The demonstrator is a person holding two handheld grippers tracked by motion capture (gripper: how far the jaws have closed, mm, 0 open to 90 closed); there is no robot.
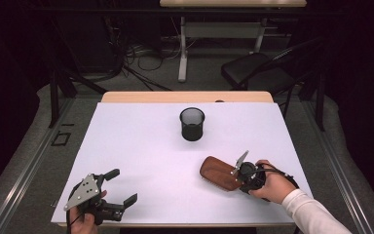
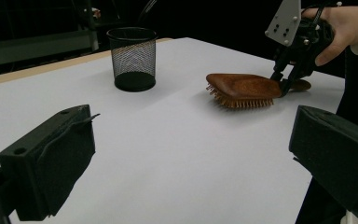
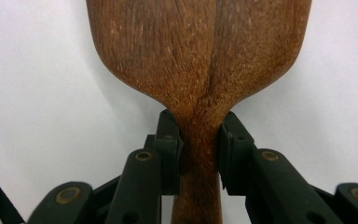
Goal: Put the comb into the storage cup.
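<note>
The brush (image 1: 220, 173) lies on the white table (image 1: 141, 146), bristles down, on the right side near the front edge. Its wooden back faces up, and no brand or writing can be read on it. The right gripper (image 1: 240, 176) pinches the neck of the brush where the head narrows into the handle; in the right gripper view the two jaws press against either side of that neck (image 3: 199, 135). A hand (image 1: 272, 181) in a white sleeve holds this gripper. Behind the brush, toward the middle of the table's far half, a black mesh cup (image 1: 192, 124) stands upright, well apart from it; it bears no label. The left gripper (image 1: 119, 187) hovers near the front left corner, jaws spread wide with nothing between them.
</note>
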